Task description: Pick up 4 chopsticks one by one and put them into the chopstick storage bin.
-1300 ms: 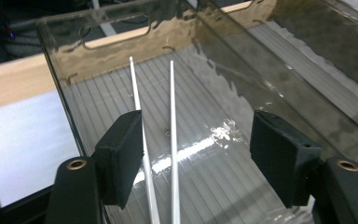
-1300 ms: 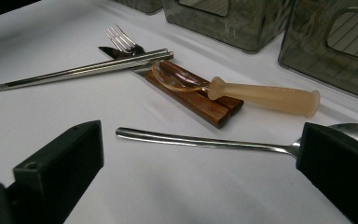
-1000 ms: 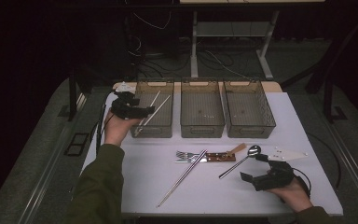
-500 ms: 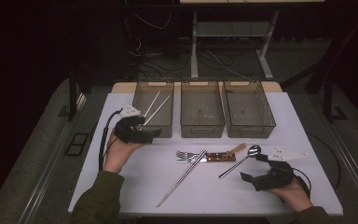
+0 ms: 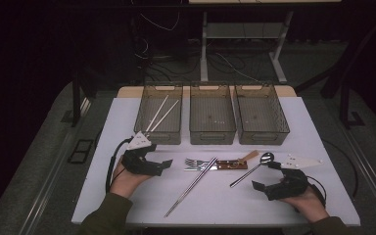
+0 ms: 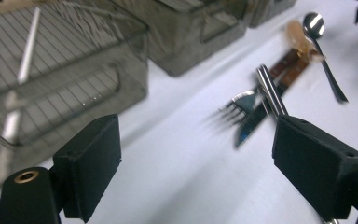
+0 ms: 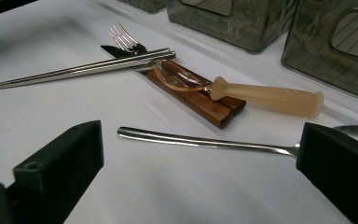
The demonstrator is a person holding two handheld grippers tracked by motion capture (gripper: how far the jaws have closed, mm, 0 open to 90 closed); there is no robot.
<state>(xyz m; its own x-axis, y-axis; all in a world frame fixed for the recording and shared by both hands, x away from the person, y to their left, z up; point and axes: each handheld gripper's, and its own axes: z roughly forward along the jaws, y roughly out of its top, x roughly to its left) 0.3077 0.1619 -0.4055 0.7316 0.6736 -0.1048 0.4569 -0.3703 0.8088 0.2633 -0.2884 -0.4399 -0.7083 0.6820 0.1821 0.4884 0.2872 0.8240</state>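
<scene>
My left gripper (image 5: pixel 165 165) hovers low over the white table, left of the cutlery and pointing right at it. Its jaws have just been opening wider; they stand open with nothing between them (image 6: pixel 200 154). Ahead of it lie a fork (image 6: pixel 240 105), a wood-handled knife (image 5: pixel 230 164) and a pair of metal chopsticks (image 5: pixel 191 185). My right gripper (image 5: pixel 265 176) rests open at the front right. In its own view the right gripper (image 7: pixel 203 163) has the handle of a metal spoon (image 7: pixel 205 141) lying on the table between its jaws, untouched. An amber-handled spoon (image 7: pixel 265 98) lies on the knife handle.
Three smoky plastic bins stand in a row at the back: the left bin (image 5: pixel 160 134) holds two white chopsticks (image 5: pixel 162 113), beside it are the middle bin (image 5: pixel 213 134) and the right bin (image 5: pixel 262 134). The table's front edge (image 5: pixel 215 223) is close to both hands.
My left hand has come away from the left bin, toward me and to the right, and sunk near the table. The right hand has stayed where it was.
</scene>
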